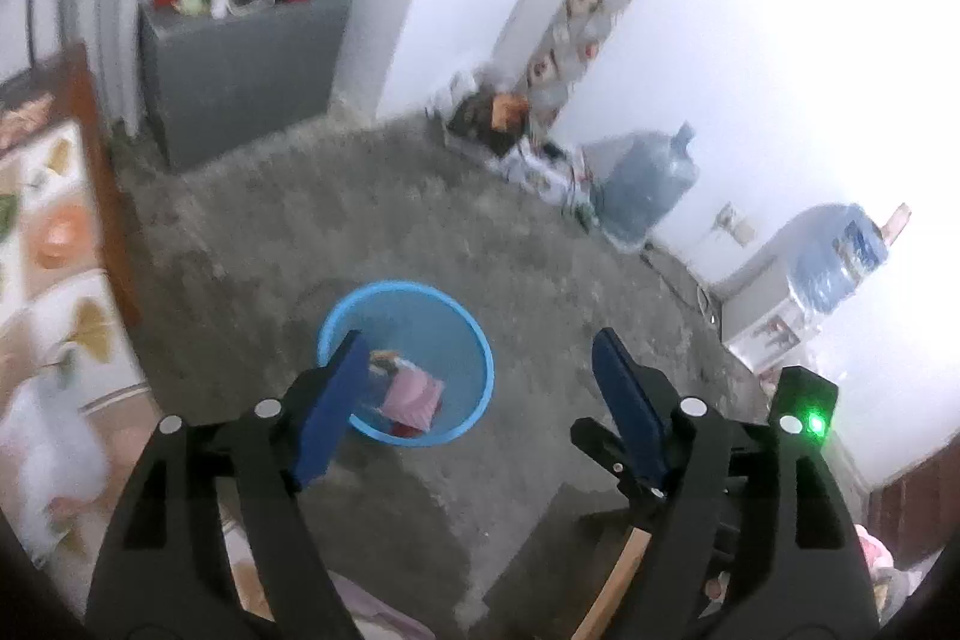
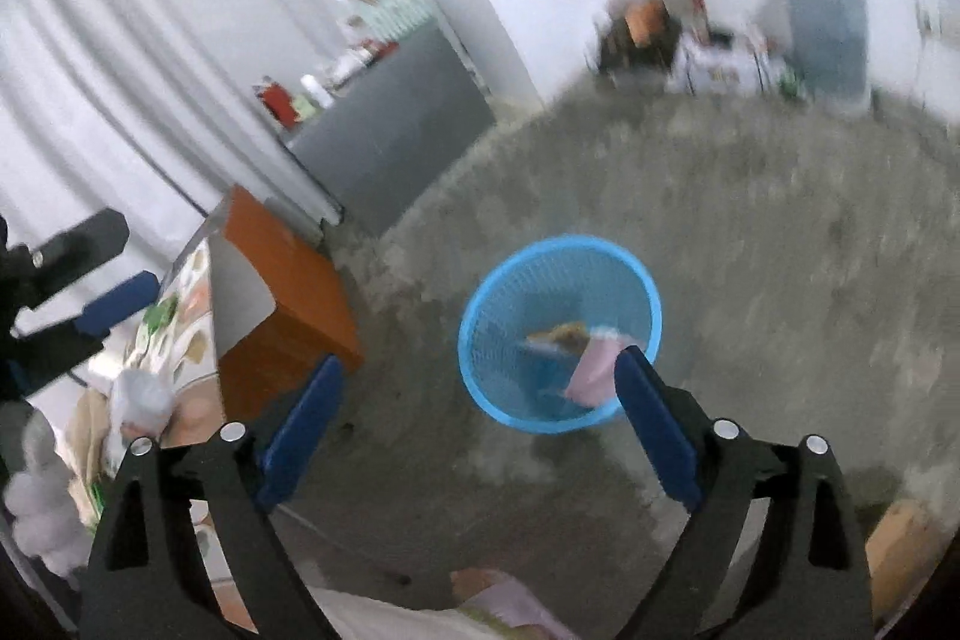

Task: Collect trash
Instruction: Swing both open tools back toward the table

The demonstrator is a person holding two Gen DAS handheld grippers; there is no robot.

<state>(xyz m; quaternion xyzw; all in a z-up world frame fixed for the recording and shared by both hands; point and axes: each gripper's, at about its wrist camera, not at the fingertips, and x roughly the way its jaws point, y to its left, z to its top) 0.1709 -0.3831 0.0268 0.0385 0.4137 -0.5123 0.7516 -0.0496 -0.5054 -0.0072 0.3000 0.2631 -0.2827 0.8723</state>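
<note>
Hovering above blue mesh basket (image 1: 384, 295) on grey concrete floor (image 1: 384, 220), pink wrapper (image 1: 414, 394) lying inside. Left gripper (image 1: 477, 340) and right gripper (image 2: 480, 364) both spread wide, empty. No readable writing; printing too blurred.

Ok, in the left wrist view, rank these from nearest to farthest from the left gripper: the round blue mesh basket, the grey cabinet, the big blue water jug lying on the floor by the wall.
From the open left gripper:
1. Round blue mesh basket, on the floor just ahead, trash inside.
2. Big blue water jug, ahead to the right, by the wall.
3. Grey cabinet, far left against the curtain.
</note>
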